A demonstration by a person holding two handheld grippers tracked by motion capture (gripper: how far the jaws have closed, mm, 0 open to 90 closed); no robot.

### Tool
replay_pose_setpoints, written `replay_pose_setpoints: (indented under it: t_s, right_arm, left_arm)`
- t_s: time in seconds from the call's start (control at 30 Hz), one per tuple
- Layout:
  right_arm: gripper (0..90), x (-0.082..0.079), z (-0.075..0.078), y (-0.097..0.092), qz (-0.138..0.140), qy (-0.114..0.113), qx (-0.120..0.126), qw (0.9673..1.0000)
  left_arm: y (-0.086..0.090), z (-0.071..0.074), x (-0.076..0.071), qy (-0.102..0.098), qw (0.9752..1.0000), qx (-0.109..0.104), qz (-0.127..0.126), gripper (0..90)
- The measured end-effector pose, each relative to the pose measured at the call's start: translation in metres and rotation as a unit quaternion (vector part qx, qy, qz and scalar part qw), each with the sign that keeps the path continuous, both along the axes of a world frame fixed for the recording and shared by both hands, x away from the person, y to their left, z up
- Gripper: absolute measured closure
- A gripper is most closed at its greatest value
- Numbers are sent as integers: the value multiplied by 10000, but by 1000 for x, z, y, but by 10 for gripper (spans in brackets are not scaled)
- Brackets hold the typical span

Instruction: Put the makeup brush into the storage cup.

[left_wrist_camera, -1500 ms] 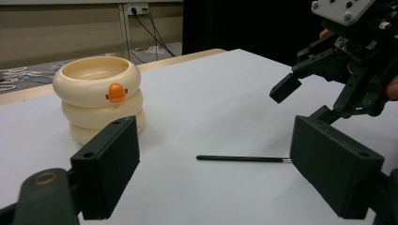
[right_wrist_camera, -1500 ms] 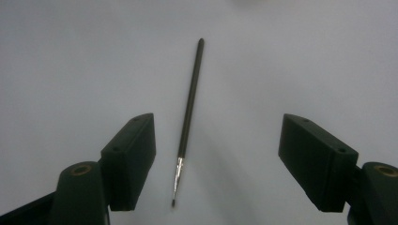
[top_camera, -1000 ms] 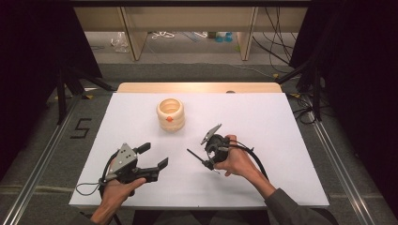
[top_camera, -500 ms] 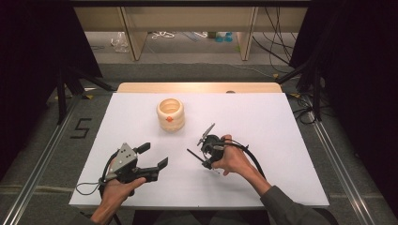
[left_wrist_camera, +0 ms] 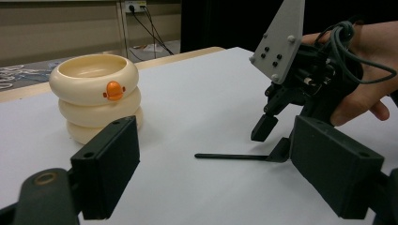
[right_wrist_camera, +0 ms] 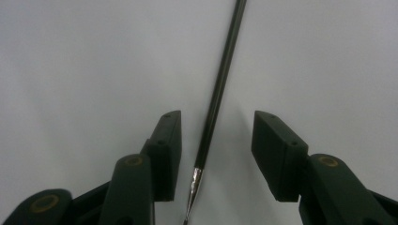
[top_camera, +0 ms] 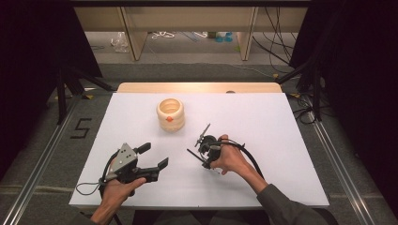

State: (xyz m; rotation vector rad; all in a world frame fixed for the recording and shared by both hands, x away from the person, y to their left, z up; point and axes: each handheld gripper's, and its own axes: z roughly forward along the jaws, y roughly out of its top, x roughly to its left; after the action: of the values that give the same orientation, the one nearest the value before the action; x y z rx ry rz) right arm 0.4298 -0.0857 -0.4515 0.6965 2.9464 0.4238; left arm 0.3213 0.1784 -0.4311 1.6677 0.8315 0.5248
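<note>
A thin black stick with a silver ferrule, like a brush handle, lies flat on the white table. My right gripper points down over it. Its jaws have just been closing and stand on either side of the stick, with the pads clear of it. The left gripper view has the same right gripper over the stick. My left gripper rests open and empty at the front left. A cream stacked-ring cup with an orange beak stands behind both grippers.
A wooden strip runs along the table's far edge. Cables trail from both grippers toward the front edge. Beyond the table are a shelf frame and floor cables. Bare white surface spreads to the right and far left.
The right gripper has tipped further down over the stick and shifted slightly left, and its jaws have narrowed around it. The left gripper and the cup have stayed put.
</note>
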Motion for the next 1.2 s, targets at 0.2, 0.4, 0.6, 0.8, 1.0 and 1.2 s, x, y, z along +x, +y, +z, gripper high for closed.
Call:
replay_pose_setpoints:
  t_s: [0.2, 0.4, 0.6, 0.8, 1.0, 1.2]
  right_arm:
    - [600, 3, -2, 2, -37, 94, -48, 9999]
    - [643, 5, -3, 5, -47, 165, -94, 9998]
    - [668, 6, -4, 6, -4, 230, -127, 9997]
    - [687, 6, -5, 7, -13, 231, -211, 9995]
    - [713, 4, -6, 9, 2, 235, -220, 9995]
    - [735, 5, -5, 9, -3, 283, -262, 9993]
  left_arm:
    - [0, 0, 0, -1, 10000, -7, -4, 157]
    - [0, 0, 0, -2, 10000, -11, -5, 157]
    - [0, 0, 0, 9, 10000, -35, 3, 157]
    - [0, 0, 0, 2, 10000, -20, -1, 157]
    - [-1, -1, 0, -14, 10000, -73, -26, 157]
    - [0, 0, 0, -7, 10000, -10, -10, 157]
